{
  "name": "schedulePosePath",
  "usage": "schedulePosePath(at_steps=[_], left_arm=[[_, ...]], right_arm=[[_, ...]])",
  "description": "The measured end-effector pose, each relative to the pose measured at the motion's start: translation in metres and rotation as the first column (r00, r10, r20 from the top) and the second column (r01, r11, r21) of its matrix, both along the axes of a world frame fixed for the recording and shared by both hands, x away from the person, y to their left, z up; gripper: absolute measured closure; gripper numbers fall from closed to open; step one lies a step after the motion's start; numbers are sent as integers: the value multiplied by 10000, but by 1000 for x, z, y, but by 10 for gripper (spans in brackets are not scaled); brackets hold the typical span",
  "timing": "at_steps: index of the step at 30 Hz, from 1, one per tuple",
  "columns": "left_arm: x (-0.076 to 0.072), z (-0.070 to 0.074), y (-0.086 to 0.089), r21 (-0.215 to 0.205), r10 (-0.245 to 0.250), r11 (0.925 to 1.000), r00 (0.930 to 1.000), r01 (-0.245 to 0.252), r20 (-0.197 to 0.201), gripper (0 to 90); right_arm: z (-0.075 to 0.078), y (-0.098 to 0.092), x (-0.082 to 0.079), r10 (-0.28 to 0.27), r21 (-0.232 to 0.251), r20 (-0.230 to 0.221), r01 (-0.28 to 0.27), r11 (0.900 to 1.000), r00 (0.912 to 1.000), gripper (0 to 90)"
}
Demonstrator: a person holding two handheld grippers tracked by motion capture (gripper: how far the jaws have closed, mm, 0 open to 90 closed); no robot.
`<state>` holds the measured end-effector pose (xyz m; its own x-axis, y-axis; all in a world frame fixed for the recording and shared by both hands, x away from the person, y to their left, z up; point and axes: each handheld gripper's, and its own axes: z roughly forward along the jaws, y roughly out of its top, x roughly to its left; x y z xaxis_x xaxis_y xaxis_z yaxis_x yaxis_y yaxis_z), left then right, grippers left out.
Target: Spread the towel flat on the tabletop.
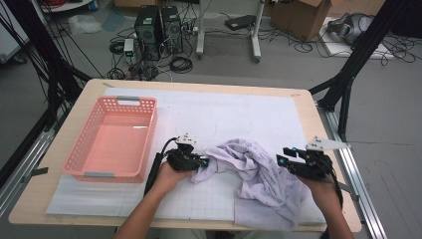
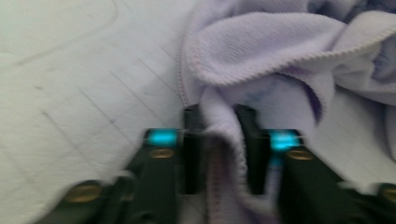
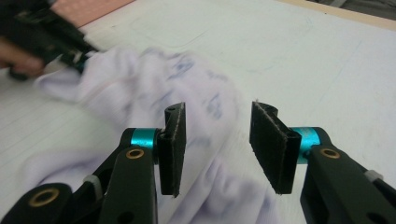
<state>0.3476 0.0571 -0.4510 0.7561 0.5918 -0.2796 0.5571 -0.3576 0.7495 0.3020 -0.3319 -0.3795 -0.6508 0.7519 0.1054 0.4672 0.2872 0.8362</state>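
A crumpled pale lilac cloth (image 1: 259,174) lies on the white grid mat (image 1: 239,114), near the table's front edge. My left gripper (image 1: 206,162) is at the cloth's left end, shut on a fold of it. In the left gripper view the fabric (image 2: 261,42) runs up between the two black jaws of that gripper (image 2: 219,116), pinched by the pads. My right gripper (image 1: 281,157) is at the cloth's right side and stands open. In its own view the right gripper (image 3: 217,116) has nothing between the pads, with the cloth (image 3: 140,79) below and beyond. The left gripper (image 3: 79,58) appears at the upper left there.
A pink plastic basket (image 1: 119,102) with nothing in it stands on the left part of the table. The wooden table edge (image 1: 318,129) lies close to my right hand. Computers, cables and black frame legs are on the floor beyond the table.
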Motion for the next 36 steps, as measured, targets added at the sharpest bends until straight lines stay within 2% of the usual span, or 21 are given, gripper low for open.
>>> schedulePosePath(at_steps=[4,5,9,13,15,16,18,21,22,24,25,26,28,29,30,31,32,33,34,35,36], left_arm=[[1,3,-2,174,100,9998,9999,-101,92,812],[1,7,-3,417,319,9985,9981,-341,530,814],[6,18,-1,260,1129,9927,9823,-1180,1493,819],[13,24,0,265,1477,9872,9646,-1572,2185,820],[15,25,-1,161,1555,9864,9611,-1634,2282,822],[18,24,0,-22,1739,9838,9512,-1793,2550,822],[20,23,3,-126,1898,9811,9462,-1933,2619,823],[23,22,6,-267,2078,9777,9430,-2081,2601,822],[24,22,9,-483,2287,9734,9364,-2240,2663,823],[25,22,10,-577,2398,9708,9315,-2329,2734,822],[26,21,11,-651,2437,9698,9303,-2349,2742,823],[27,21,11,-654,2483,9687,9291,-2396,2742,823],[28,20,11,-737,2561,9666,9271,-2453,2737,823],[28,19,10,-808,2606,9654,9261,-2478,2730,822],[28,19,10,-836,2619,9650,9252,-2484,2744,822],[28,19,10,-931,2698,9627,9241,-2539,2705,820],[28,19,10,-931,2698,9627,9241,-2539,2705,811],[29,19,10,-1017,2829,9588,9226,-2651,2625,787],[30,19,11,-1189,3155,9483,9152,-2943,2508,719],[30,19,11,-1189,3155,9483,9152,-2943,2508,632],[30,20,13,-1313,3442,9380,9071,-3208,2423,578]], right_arm=[[-5,16,36,-72,-709,474,106,9974,9988,499],[-6,20,45,-29,-765,437,62,9971,9990,494],[-15,37,82,262,-1000,-256,-286,9946,9993,491],[-28,53,103,368,-1164,-941,-477,9921,9949,534],[-36,61,110,618,-1116,-1465,-786,9906,9873,538],[-39,65,113,756,-1020,-1600,-926,9905,9842,538],[-45,73,116,1154,-569,-2058,-1296,9899,9718,528],[-54,85,119,2015,75,-2696,-2072,9783,9417,506],[-56,89,118,2296,306,-2943,-2309,9725,9277,487],[-61,99,116,2754,494,-3203,-2744,9604,9064,469],[-62,104,115,2919,416,-3189,-2944,9548,9017,462],[-61,108,113,2897,200,-3065,-2981,9543,9067,466],[-60,111,111,2933,-74,-3016,-3099,9507,9072,579],[-59,112,110,3071,-134,-3191,-3282,9445,8966,708],[-59,114,109,3168,-349,-3186,-3451,9379,8934,812],[-58,115,107,3221,-471,-3182,-3542,9340,8916,849],[-56,115,107,3209,-525,-3092,-3530,9341,8952,857],[-53,114,106,3107,-536,-2883,-3393,9392,9057,860],[-49,111,106,2839,-552,-2641,-3083,9497,9218,862],[-45,107,107,2538,-550,-2304,-2729,9605,9394,863],[-40,101,108,2147,-563,-1928,-2292,9717,9575,863]])
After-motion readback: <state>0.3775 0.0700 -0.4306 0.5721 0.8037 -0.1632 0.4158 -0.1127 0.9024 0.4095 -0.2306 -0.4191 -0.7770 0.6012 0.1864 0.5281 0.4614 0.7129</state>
